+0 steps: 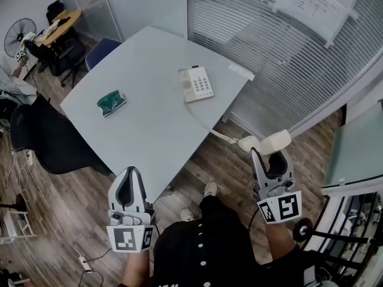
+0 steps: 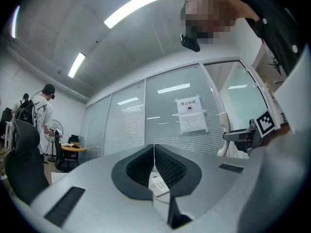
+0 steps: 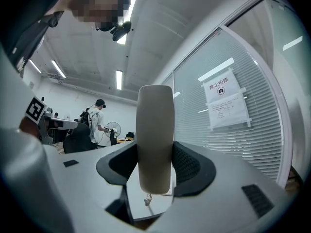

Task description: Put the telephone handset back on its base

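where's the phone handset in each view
Head view: lower right, handset in the right gripper.
Left gripper view: handset far right, small, upright.
Right gripper view: handset dead centre, upright between the jaws.
Shared landmark: the paper notice.

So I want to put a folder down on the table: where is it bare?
The table is bare across its near half, between the green packet and the cord, and at the far corner beyond the phone base. It is crowded only at the right edge, where the cord runs off to the handset.
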A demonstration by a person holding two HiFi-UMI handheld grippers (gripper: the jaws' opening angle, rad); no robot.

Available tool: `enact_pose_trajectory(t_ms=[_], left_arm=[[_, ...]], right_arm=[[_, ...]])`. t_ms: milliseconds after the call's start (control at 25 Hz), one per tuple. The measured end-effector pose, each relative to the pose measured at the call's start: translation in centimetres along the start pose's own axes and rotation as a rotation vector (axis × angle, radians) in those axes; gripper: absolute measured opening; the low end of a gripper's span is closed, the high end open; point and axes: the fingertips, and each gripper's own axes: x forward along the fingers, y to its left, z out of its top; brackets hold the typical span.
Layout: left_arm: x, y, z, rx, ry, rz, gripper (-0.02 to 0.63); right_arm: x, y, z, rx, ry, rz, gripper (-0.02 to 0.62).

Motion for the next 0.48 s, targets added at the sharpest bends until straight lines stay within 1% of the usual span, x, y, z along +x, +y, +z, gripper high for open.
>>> enact_pose_trajectory(t_ms=[280, 480], left_arm=[[3.8, 0.0, -1.1, -0.006, 0.015, 0.019, 0.018], [6.4, 0.0, -1.3, -0.007, 0.020, 0.032, 0.018]], right_arm=[[3.1, -2.5, -1.2, 0.004, 0.024, 0.015, 0.233], [5.6, -4.2, -1.4, 0.005, 0.025, 0.028, 0.233]])
